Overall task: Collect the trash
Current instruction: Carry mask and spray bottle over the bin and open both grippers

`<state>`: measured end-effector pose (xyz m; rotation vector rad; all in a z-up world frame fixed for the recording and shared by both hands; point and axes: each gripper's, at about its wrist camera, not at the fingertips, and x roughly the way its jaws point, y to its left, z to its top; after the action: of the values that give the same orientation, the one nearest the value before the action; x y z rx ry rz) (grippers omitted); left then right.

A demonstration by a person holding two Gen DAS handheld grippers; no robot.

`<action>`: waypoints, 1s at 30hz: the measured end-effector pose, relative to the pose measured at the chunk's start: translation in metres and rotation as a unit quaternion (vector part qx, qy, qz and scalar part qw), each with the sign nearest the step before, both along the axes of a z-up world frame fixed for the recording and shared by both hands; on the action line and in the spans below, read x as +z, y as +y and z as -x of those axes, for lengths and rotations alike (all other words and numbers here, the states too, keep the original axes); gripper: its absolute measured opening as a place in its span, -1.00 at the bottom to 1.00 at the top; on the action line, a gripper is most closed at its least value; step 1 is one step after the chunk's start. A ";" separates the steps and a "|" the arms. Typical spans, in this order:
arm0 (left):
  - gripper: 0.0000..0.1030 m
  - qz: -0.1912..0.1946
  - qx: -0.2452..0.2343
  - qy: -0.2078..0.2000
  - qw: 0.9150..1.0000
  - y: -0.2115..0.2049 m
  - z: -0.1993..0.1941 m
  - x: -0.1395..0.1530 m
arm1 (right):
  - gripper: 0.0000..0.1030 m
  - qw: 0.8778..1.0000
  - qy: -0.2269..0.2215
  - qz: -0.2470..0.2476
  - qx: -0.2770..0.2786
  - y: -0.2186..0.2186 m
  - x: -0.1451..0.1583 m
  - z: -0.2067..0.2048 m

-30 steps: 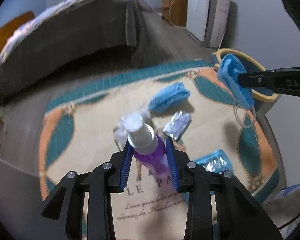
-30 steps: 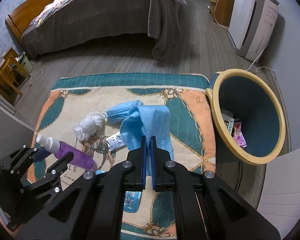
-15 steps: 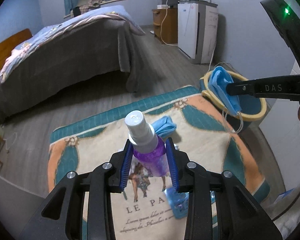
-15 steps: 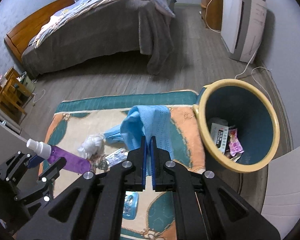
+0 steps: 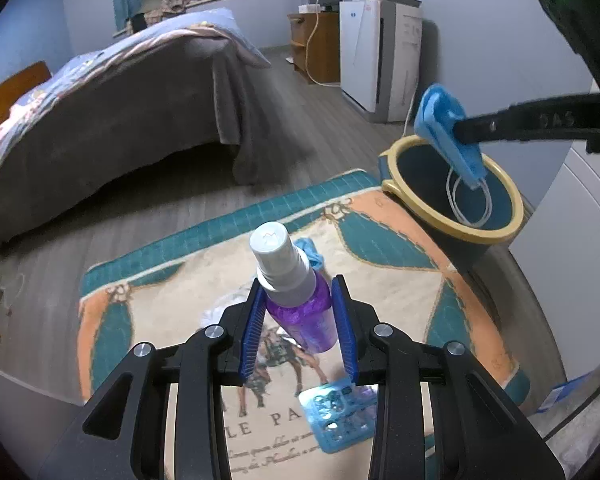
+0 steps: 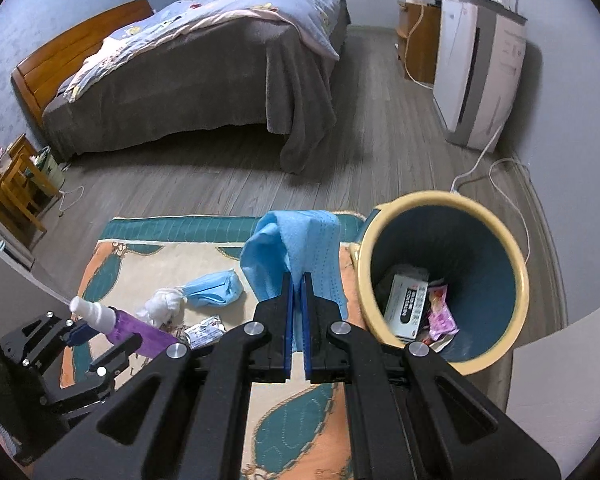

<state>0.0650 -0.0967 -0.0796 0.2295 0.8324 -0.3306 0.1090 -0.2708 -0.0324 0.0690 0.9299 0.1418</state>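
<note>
Nearest, in our left gripper [image 5: 298, 322]: a purple spray bottle [image 5: 300, 312], translucent plastic body with a pale grey pump cap, clamped at the shoulder between the ribbed blue pads and carried clear of the rug [image 5: 396, 280].

In our right gripper [image 6: 296, 308]: a blue face mask [image 6: 296, 244], soft pleated fabric folded over the tips, jaws pressed tight on it. From the left wrist view its white ear loops dangle over the mouth of the bin.

Step in hand, as we judge it: both pieces are lifted and on their way to the wastebasket [image 6: 516, 264]. The next move calls for bringing the mask fully over the opening before letting go, since limp cloth may catch on the rim; the rigid bottle should follow and drop cleanly.

On the rug, a flat patterned mat in teal, orange and cream, we list what remains:
- a shiny blue foil packet [image 5: 340, 412], flat and rectangular
- a silver crinkled wrapper [image 6: 204, 330]
- a wad of white tissue [image 6: 166, 304]
- a second blue mask [image 6: 214, 292], folded, beside the tissue

Just past the rug edge: the wastebasket, round, dark teal wall with a cream rim, already containing a white carton [image 6: 406, 306] and a pink wrapper [image 6: 440, 314].

Farthest: a bed [image 6: 204, 80] draped in grey cloth and a white appliance [image 6: 480, 80] at the wall.
</note>
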 end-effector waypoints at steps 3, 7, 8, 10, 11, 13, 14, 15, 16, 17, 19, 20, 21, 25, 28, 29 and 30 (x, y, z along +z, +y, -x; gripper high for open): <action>-0.32 -0.002 -0.002 0.005 1.000 -0.005 -0.001 -0.003 | -0.94 1.000 -0.009 0.004 0.001 -0.010 0.006 0.000; -0.33 -0.004 -0.007 0.008 1.000 -0.014 -0.002 -0.004 | -0.94 1.000 -0.018 0.007 -0.010 -0.029 0.011 -0.002; -0.33 -0.005 -0.009 0.008 1.000 -0.017 -0.002 -0.004 | -0.94 1.000 -0.018 0.006 -0.013 -0.034 0.011 -0.003; -0.32 -0.008 -0.013 0.006 1.000 -0.023 -0.002 -0.002 | -0.94 1.000 -0.013 -0.001 -0.022 -0.047 0.008 -0.006; -0.32 -0.009 -0.015 0.005 1.000 -0.027 -0.003 0.000 | -0.94 1.000 -0.012 -0.003 -0.026 -0.052 0.008 -0.008; -0.33 -0.007 -0.017 0.003 1.000 -0.031 -0.005 0.005 | -0.94 0.999 -0.009 -0.004 -0.035 -0.062 0.005 -0.011; -0.32 -0.005 -0.018 0.001 1.000 -0.035 -0.007 0.009 | -0.94 0.999 -0.007 -0.006 -0.041 -0.068 0.003 -0.014; -0.32 -0.004 -0.019 -0.001 1.000 -0.037 -0.008 0.011 | -0.94 0.999 -0.005 -0.008 -0.044 -0.072 0.001 -0.015; -0.32 -0.002 -0.020 -0.002 1.000 -0.039 -0.010 0.014 | -0.94 0.999 -0.001 -0.009 -0.050 -0.078 -0.003 -0.018; -0.32 -0.001 -0.021 -0.004 1.000 -0.043 -0.013 0.017 | -0.94 0.999 0.002 -0.007 -0.053 -0.081 -0.005 -0.020; -0.32 0.002 -0.024 -0.007 1.000 -0.049 -0.018 0.022 | -0.94 0.998 0.012 -0.007 -0.063 -0.090 -0.015 -0.023; -0.32 0.003 -0.025 -0.009 1.000 -0.053 -0.021 0.025 | -0.94 0.998 0.018 -0.007 -0.067 -0.094 -0.019 -0.025; -0.32 0.004 -0.027 -0.010 1.000 -0.057 -0.024 0.027 | -0.94 0.997 0.024 -0.007 -0.071 -0.097 -0.023 -0.026; -0.32 0.007 -0.039 -0.012 0.999 -0.076 -0.036 0.032 | -0.94 0.996 0.038 -0.008 -0.084 -0.109 -0.037 -0.032; -0.32 0.012 -0.048 -0.010 0.999 -0.089 -0.044 0.035 | -0.94 0.995 0.035 -0.007 -0.088 -0.114 -0.039 -0.035; -0.32 0.014 -0.052 -0.010 0.998 -0.094 -0.048 0.036 | -0.94 0.995 0.033 -0.006 -0.089 -0.114 -0.039 -0.035; -0.32 0.017 -0.056 -0.012 0.998 -0.099 -0.050 0.037 | -0.94 0.995 0.032 -0.006 -0.092 -0.116 -0.039 -0.036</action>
<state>0.1154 -0.1953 -0.0427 0.2494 0.7924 -0.4459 0.1451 -0.3869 -0.0717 0.1701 0.9810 -0.0261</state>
